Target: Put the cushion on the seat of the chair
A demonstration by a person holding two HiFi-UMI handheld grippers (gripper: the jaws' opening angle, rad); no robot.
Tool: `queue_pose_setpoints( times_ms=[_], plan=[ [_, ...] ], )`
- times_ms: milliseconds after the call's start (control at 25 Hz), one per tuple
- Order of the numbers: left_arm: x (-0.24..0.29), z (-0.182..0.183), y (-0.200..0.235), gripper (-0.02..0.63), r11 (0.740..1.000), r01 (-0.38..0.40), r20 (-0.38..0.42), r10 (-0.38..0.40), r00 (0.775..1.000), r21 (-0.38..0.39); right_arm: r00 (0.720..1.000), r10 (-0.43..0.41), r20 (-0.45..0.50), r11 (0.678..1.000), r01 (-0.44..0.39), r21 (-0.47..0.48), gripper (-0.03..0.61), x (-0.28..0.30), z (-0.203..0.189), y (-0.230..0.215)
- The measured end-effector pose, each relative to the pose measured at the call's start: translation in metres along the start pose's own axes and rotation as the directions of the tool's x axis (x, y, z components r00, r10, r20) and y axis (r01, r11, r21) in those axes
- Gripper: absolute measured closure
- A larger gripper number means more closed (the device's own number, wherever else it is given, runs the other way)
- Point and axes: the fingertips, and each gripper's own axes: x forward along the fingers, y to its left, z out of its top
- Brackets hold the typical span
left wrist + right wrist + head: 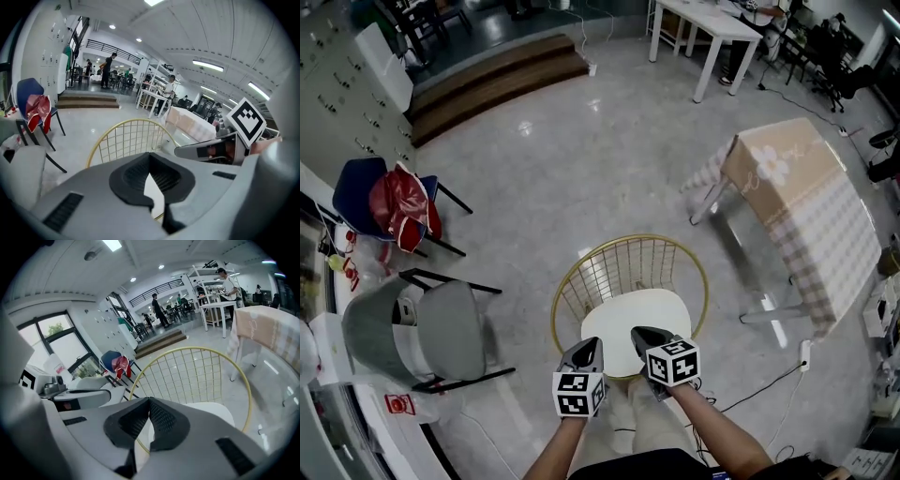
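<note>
left tongs (pixel 592 343) and right tongs (pixel 638 331) pressed together, empty; cushion (pixel 662 313) seemingly on wire chair (pixel 623 266)

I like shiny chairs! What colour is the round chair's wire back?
Gold. The wire back shows best in the head view.

At lower centre, a white cushion (pixel 642 330) is seen lying on the gold wire chair (pixel 628 264), which is set on the glossy grey floor (pixel 581 159).
</note>
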Motion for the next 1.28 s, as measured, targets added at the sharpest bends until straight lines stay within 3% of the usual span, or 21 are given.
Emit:
queue_pose_setpoints(
  times_ms=[400,680,1280],
  plan=[
    [-0.033,0.059,-0.016,0.609,0.997,0.019,0.105,-0.026,0.994,0.07,0.993,-0.001,0.117,0.997,0.01,-0.072,0.558,-0.047,0.054,0.029],
    [-0.068,0.116,-0.027,0.609,0.991,0.047,0.223,-0.074,0.972,0.127,0.976,0.026,0.217,0.991,0.003,-0.132,0.558,-0.078,0.095,0.065],
    [-0.132,0.151,-0.035,0.609,0.973,0.1,0.312,-0.163,0.936,0.21,0.929,0.052,0.365,0.979,0.025,-0.202,0.558,-0.121,0.131,0.136]
  ],
)
